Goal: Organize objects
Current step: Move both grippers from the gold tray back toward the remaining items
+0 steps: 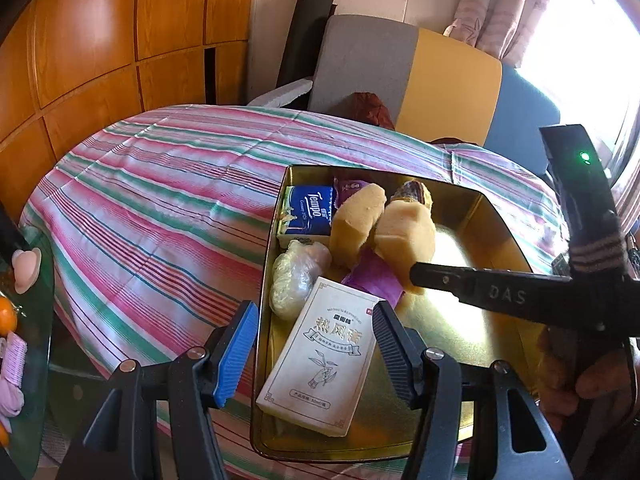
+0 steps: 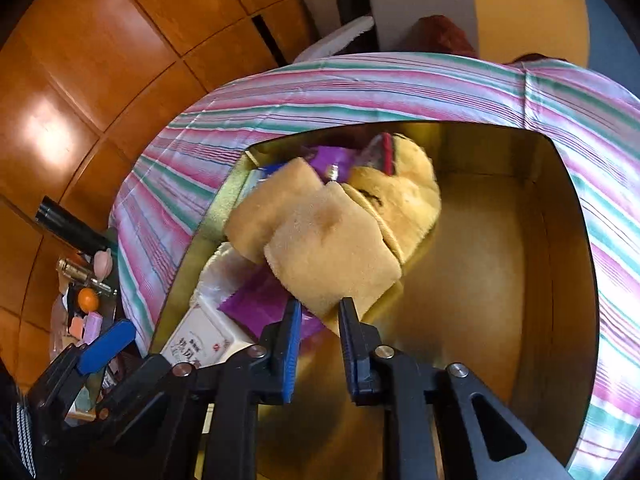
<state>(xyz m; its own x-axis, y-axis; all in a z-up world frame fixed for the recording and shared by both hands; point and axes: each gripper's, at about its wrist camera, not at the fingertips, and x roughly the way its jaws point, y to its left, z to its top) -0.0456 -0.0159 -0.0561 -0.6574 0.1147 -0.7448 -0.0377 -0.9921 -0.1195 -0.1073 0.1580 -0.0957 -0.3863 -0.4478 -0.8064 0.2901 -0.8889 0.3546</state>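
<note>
A gold tin (image 1: 500,236) stands on a striped cloth. In it lie a yellow plush toy (image 1: 404,232), a blue Tempo tissue pack (image 1: 308,210), a purple packet (image 1: 372,280), a clear plastic bag (image 1: 294,274) and a white carton (image 1: 324,356). My right gripper (image 2: 320,304) reaches into the tin from the right and is shut on the lower edge of the plush toy (image 2: 332,248). My left gripper (image 1: 315,312) hovers over the tin's near left rim, open. The carton lies below its jaws, and its blue pad (image 1: 236,348) hangs outside the rim.
A glass side table (image 1: 44,320) at far left holds an orange (image 1: 7,316) and pink items. Behind the striped cloth (image 1: 160,200) stand a grey and yellow chair (image 1: 400,72) and a wooden panel wall (image 1: 100,40). A person's hand (image 1: 592,376) grips the right tool.
</note>
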